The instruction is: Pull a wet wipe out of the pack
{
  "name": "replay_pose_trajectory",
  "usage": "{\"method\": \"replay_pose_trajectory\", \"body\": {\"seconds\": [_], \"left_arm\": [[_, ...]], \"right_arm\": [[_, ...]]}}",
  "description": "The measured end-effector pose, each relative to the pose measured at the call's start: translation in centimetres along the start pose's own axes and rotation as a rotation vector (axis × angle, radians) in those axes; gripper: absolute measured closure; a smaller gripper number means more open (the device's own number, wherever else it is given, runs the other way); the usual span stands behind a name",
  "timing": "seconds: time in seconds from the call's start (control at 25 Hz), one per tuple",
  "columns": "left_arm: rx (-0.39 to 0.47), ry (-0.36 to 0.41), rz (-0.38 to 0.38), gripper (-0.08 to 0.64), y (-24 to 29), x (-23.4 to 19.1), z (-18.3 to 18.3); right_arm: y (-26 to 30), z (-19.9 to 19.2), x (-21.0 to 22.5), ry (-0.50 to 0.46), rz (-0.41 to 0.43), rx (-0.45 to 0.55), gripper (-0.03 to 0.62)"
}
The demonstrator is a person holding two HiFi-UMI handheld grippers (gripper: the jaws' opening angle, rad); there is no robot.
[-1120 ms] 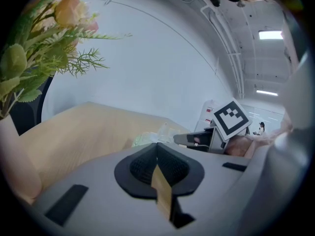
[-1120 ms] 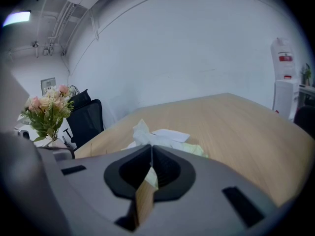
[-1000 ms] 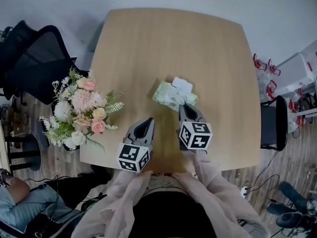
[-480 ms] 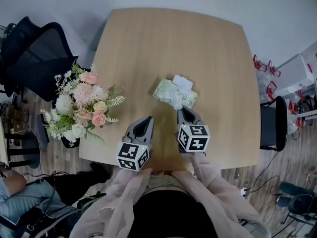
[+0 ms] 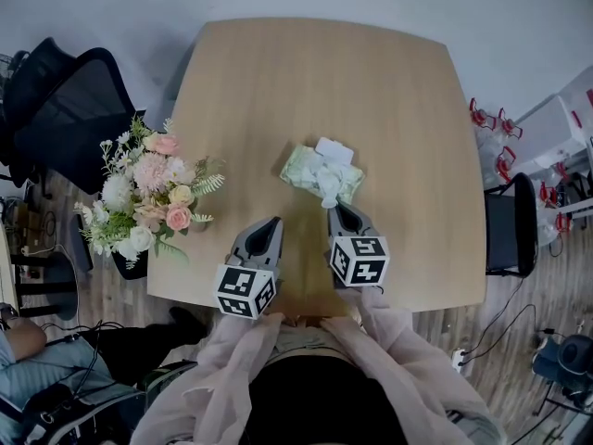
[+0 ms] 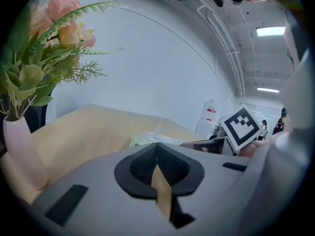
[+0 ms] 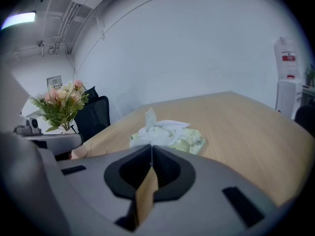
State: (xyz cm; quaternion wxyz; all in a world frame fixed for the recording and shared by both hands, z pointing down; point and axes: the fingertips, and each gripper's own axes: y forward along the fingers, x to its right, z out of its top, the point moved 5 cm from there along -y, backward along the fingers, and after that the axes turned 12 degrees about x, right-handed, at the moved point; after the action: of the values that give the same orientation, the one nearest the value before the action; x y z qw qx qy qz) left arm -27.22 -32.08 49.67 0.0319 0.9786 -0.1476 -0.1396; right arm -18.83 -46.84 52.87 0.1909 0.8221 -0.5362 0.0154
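Observation:
A pale green wet-wipe pack (image 5: 301,167) lies near the middle of the wooden table (image 5: 278,72), its white lid flap (image 5: 334,149) folded open. A crumpled white wipe (image 5: 326,182) rises from the pack's opening and stretches toward me. My right gripper (image 5: 335,206) is shut on its near end, just in front of the pack. In the right gripper view the wipe (image 7: 160,129) bunches above the pack (image 7: 192,140), right at the closed jaw tips (image 7: 150,146). My left gripper (image 5: 271,222) rests shut and empty near the table's front edge, left of the pack (image 6: 140,139).
A bouquet of pink and white flowers (image 5: 148,197) in a white vase (image 6: 19,146) stands at the table's left edge. A black office chair (image 5: 65,109) sits beyond it, and another black chair (image 5: 514,230) stands to the right of the table.
The right gripper has drawn back toward me from the pack, and the white wipe has come up and out of the opening with it. The left gripper stayed put.

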Motion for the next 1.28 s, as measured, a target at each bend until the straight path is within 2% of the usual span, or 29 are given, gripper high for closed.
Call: {"method": "replay_pose_trajectory", "body": {"seconds": [0.6,1.28], "left_arm": [[0.014,-0.002,0.042,0.548,-1.5,0.8,0.3],[0.021,0.01,0.029,0.548,-2.1,2.4,0.8]], "right_arm": [[-1.2,-0.3,-0.8,-0.007,0.03,-0.014,0.577],[-3.5,-0.5,-0.7,-0.007,0.022,-0.017,0.577]]}}
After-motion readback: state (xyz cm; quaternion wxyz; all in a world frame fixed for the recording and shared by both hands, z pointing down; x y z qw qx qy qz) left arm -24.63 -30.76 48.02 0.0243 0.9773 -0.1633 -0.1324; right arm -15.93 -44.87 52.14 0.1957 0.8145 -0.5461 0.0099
